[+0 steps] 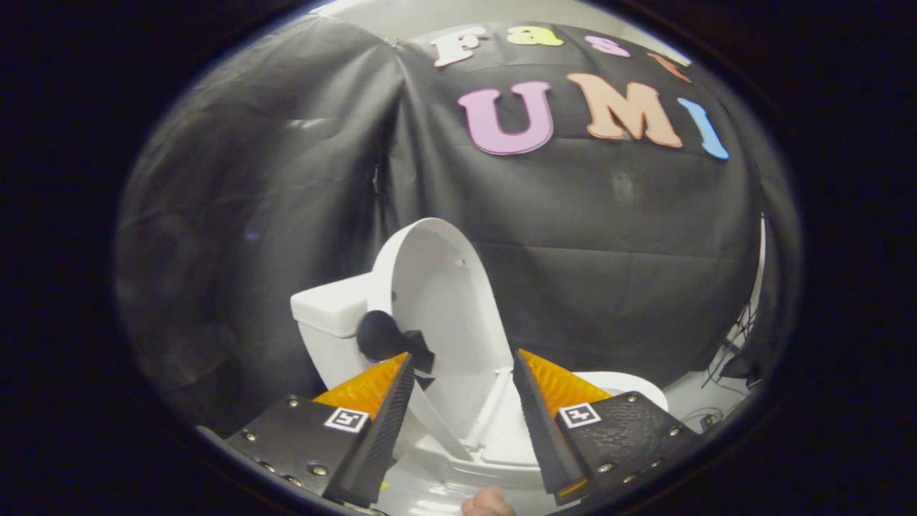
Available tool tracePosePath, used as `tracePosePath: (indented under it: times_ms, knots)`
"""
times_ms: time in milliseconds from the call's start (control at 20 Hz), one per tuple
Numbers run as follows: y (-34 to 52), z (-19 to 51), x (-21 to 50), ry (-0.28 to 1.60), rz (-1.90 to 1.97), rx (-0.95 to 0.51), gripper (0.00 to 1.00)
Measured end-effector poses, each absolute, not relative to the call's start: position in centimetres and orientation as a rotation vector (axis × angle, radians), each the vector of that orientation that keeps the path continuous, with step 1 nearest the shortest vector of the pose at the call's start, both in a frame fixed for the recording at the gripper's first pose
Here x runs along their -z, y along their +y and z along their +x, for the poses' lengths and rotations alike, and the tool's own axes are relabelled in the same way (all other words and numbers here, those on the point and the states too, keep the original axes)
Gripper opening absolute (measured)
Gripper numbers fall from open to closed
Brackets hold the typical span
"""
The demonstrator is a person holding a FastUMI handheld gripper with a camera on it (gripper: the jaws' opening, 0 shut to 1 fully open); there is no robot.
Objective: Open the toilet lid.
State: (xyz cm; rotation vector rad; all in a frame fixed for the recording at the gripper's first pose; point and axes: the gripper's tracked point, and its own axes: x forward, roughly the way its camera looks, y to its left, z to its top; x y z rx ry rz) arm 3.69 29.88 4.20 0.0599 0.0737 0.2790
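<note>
In the gripper view the tongs (462, 373) stand apart, their two fingers spread with a clear gap between them and nothing pressed by either one. Through that gap, just ahead of the fingertips, rises the toilet lid (437, 301): it is already lifted, standing nearly upright with its pale inner face turned toward the tongs and its rounded top edge well above the finger ends. The lid leans back toward the cistern (333, 312), which sits behind it on the left finger's side, its flat white cover showing beyond that finger. A dark round knob or handle (380, 335) juts from the lid's edge just ahead of the left finger's tip, close to it; whether the finger touches it cannot be told. Below the lid, between the two fingers, lies the hinge area and the back of the toilet seat (494, 437), white and glossy, and the bowl's rim (616, 381) curves out beyond the right finger. Under the tongs, near their base, a bit of a person's hand (488, 503) shows. Beyond the toilet hangs the booth's black cloth wall (272, 215), creased and folded at a corner behind the cistern. Past the right finger, at floor level by the wall, some dark cables (731, 358) trail across a pale floor (688, 401).
</note>
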Motion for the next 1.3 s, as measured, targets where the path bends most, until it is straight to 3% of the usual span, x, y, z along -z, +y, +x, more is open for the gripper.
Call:
tracePosePath:
  times_ms: [150, 1300]
  knots:
    - [27.3, 3.5, -4.3, 0.078, 0.076, -0.250, 1.00]
    - [12.8, -0.8, -6.8, -0.016, 0.111, -0.162, 1.00]
